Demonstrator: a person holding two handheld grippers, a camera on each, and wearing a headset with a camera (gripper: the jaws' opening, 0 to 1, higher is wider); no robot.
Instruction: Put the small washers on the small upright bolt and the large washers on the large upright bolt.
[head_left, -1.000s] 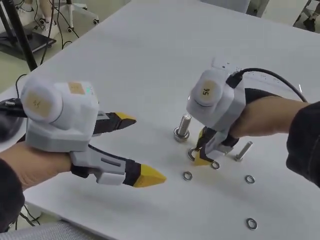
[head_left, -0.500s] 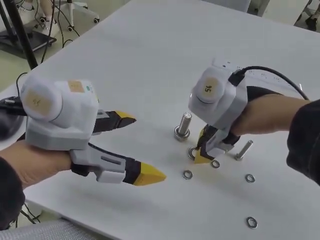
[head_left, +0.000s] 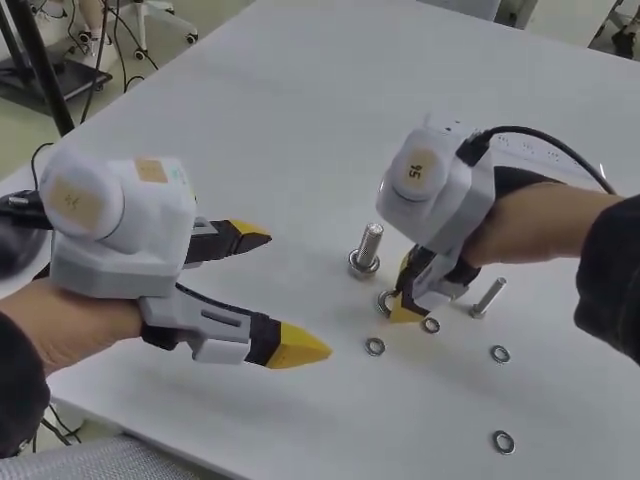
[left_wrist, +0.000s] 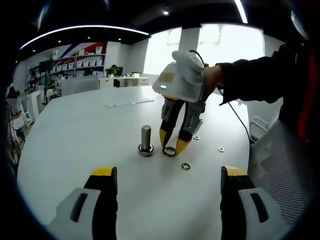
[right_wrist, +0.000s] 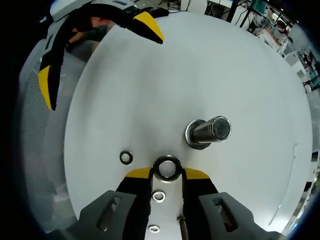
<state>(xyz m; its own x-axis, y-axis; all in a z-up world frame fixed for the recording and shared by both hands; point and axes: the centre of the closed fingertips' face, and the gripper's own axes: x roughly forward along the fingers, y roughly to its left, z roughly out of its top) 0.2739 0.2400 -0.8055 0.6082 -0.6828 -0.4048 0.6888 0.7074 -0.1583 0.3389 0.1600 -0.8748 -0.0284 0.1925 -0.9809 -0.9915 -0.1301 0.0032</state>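
The large upright bolt (head_left: 367, 249) (right_wrist: 210, 131) (left_wrist: 145, 141) stands mid-table. Just in front of it lies a large washer (right_wrist: 166, 167) (left_wrist: 170, 151) (head_left: 384, 303). My right gripper (head_left: 402, 308) (right_wrist: 167, 173) points down with its yellow tips pressed against both sides of that washer, at table level. The small bolt (head_left: 487, 298) stands to the right of this gripper. Small washers lie loose at its front: one (head_left: 375, 347) (right_wrist: 126, 157), a second (head_left: 431, 326) and a third (head_left: 499, 354). My left gripper (head_left: 275, 295) (left_wrist: 169, 172) hovers open to the left, holding nothing.
Another small washer (head_left: 503, 442) lies near the white table's (head_left: 300, 110) front right edge. A black cable (head_left: 545, 145) runs from the right gripper. Stands and cables (head_left: 110, 40) are on the floor beyond the table's left edge.
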